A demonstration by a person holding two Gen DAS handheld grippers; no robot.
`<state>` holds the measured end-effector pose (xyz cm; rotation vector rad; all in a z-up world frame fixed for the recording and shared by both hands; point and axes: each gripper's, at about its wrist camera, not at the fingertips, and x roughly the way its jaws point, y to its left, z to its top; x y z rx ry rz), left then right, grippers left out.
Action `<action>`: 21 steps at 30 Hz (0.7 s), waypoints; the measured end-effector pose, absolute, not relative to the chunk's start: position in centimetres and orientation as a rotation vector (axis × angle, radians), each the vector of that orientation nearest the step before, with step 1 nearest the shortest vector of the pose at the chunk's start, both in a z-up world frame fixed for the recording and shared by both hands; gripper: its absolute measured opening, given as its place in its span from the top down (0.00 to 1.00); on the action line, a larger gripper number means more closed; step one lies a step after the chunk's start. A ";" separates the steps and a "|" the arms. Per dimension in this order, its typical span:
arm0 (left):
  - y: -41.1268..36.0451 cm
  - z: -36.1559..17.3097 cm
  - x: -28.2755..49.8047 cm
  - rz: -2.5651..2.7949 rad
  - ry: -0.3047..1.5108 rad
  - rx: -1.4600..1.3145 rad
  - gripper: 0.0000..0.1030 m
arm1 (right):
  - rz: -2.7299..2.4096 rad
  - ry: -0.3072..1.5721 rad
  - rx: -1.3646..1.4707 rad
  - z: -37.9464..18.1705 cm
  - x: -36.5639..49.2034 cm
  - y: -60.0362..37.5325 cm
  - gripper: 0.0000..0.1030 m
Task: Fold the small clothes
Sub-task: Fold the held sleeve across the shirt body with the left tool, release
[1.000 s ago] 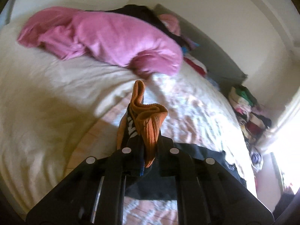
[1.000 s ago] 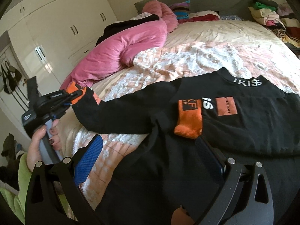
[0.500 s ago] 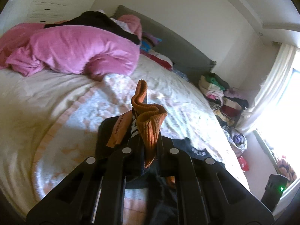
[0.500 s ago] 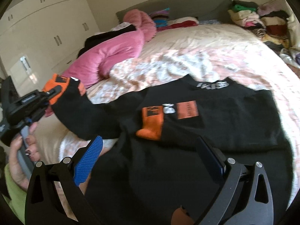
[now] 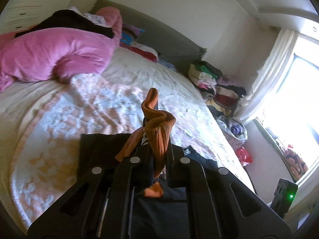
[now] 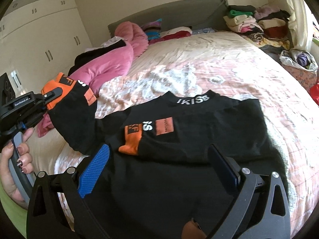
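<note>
A black long-sleeved top [image 6: 199, 131] with orange cuffs lies spread on the bed. One sleeve is folded across the chest, its orange cuff [image 6: 131, 139] lying flat. My left gripper [image 5: 154, 149] is shut on the other sleeve's orange cuff [image 5: 157, 131] and holds it lifted off the bed; it shows at the left of the right wrist view [image 6: 51, 94]. My right gripper [image 6: 159, 159] is open and empty, hovering over the lower part of the top.
A pink duvet [image 6: 111, 59] is bunched at the bed's left side near the white wardrobe [image 6: 39, 31]. Piles of clothes [image 6: 257, 23] sit past the bed's far right corner, by the curtained window [image 5: 279, 79]. The grey headboard [image 6: 169, 14] stands behind.
My left gripper has swung the cuff toward the right and over the top, so the sleeve now lifts inward. The right gripper has stayed open over the top.
</note>
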<state>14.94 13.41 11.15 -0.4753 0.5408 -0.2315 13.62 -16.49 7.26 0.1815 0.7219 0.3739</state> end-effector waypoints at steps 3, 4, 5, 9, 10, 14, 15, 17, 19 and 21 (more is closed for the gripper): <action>11.8 11.6 15.9 -0.270 0.557 -0.464 0.98 | 0.350 0.711 0.205 7.5 13.5 -17.9 0.04; 11.2 11.7 16.3 -0.280 0.565 -0.457 0.98 | 0.340 0.706 0.216 7.7 13.5 -18.6 0.04; 10.8 11.7 16.5 -0.288 0.571 -0.453 0.98 | 0.333 0.703 0.222 7.7 13.5 -19.0 0.04; 9.1 11.8 17.5 -0.325 0.592 -0.429 0.97 | 0.293 0.685 0.247 8.1 13.3 -21.0 0.04; 8.8 11.8 17.7 -0.334 0.597 -0.428 0.98 | 0.286 0.682 0.251 8.1 13.2 -21.3 0.04; 7.2 11.8 18.3 -0.382 0.616 -0.415 0.98 | 0.246 0.672 0.271 8.2 13.1 -23.2 0.04; 6.5 11.7 18.4 -0.397 0.623 -0.408 0.98 | 0.238 0.671 0.275 8.2 13.1 -23.5 0.04; 5.7 11.4 18.7 -0.420 0.637 -0.400 0.98 | 0.217 0.669 0.286 8.1 13.1 -24.2 0.04; 5.0 10.8 19.0 -0.436 0.650 -0.393 0.98 | 0.200 0.668 0.295 8.0 13.1 -24.9 0.04; 4.6 10.2 19.4 -0.447 0.665 -0.390 0.98 | 0.188 0.667 0.301 8.0 13.1 -25.5 0.04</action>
